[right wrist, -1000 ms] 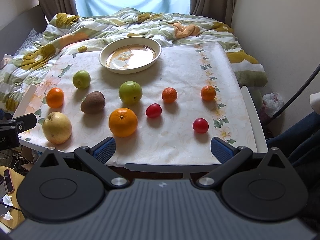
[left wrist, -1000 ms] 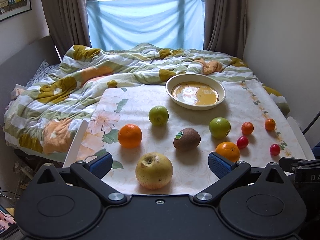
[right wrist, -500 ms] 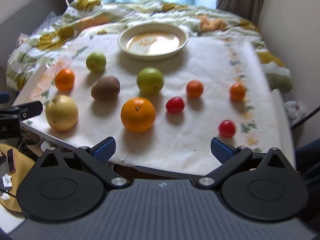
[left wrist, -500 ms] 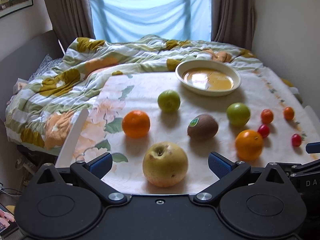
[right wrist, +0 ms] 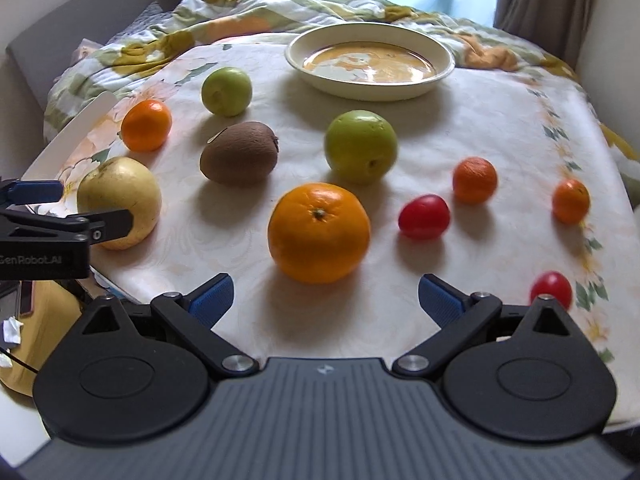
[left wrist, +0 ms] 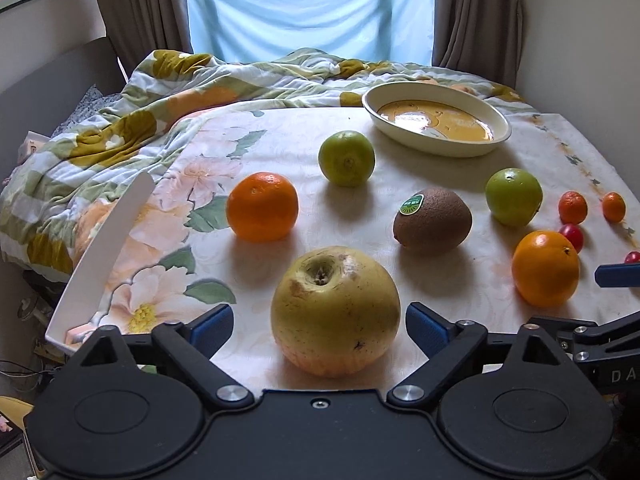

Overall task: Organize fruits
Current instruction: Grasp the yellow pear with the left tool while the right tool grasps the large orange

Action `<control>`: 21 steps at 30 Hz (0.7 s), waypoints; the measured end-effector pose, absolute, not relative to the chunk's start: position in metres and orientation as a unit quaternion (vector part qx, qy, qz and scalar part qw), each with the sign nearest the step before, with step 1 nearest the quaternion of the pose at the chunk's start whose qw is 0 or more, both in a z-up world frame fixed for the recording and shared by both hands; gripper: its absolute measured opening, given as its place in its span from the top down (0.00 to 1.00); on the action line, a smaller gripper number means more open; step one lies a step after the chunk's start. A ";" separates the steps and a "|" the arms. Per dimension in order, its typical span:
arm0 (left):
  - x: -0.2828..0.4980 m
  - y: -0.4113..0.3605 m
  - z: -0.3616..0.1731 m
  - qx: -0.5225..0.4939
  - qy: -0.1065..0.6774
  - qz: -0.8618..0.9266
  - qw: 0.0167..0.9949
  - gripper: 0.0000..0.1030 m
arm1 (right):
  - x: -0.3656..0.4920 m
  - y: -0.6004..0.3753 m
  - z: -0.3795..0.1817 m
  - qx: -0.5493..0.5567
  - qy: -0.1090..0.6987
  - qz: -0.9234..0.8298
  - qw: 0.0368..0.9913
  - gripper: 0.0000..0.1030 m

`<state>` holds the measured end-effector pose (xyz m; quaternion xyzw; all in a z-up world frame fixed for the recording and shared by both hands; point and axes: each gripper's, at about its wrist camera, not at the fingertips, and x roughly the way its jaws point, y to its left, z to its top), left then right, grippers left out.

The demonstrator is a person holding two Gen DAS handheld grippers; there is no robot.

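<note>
Fruits lie scattered on a floral cloth (left wrist: pixel 248 128) over a table set against a bed. The kiwi (left wrist: pixel 433 217) wears a green sticker; "GenRobot.AI" reads on the left gripper's (left wrist: pixel 319 322) side in the right wrist view. Its jaws spread wide around the yellow apple (left wrist: pixel 335 312), not touching. The right gripper (right wrist: pixel 325 295), likewise apart, sits just before the large orange (right wrist: pixel 319 233). A cream bowl (right wrist: pixel 370 87) sits beyond, by the rumpled quilt (left wrist: pixel 100 148) and curtained window (left wrist: pixel 312 8).

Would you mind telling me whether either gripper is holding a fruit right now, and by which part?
Nothing is held. The left gripper is open around the yellow apple without touching it; the right gripper is open before the large orange.
</note>
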<state>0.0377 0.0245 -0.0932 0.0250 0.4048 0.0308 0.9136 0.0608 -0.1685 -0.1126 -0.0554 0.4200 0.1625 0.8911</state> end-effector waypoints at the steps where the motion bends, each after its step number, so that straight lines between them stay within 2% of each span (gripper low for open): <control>1: 0.040 0.023 -0.094 0.027 0.405 0.033 0.913 0.08 | 0.062 -0.167 -0.114 -0.059 0.417 0.163 0.892 0.00; 3: 0.043 0.021 -0.096 0.028 0.403 0.037 0.914 0.09 | 0.065 -0.167 -0.117 -0.061 0.414 0.165 0.893 0.00; 9: 0.046 0.022 -0.101 -0.001 0.409 0.029 0.912 0.24 | 0.070 -0.168 -0.122 -0.049 0.414 0.169 0.893 0.00; 14: 0.045 0.021 -0.101 -0.007 0.406 0.034 0.913 0.24 | 0.074 -0.166 -0.120 -0.049 0.409 0.175 0.894 0.00; 18: 0.044 0.020 -0.101 -0.005 0.403 0.035 0.914 0.24 | 0.078 -0.163 -0.122 -0.055 0.408 0.185 0.892 0.14; 21: 0.045 0.020 -0.101 -0.008 0.405 0.038 0.914 0.24 | 0.080 -0.160 -0.123 -0.064 0.402 0.188 0.894 0.16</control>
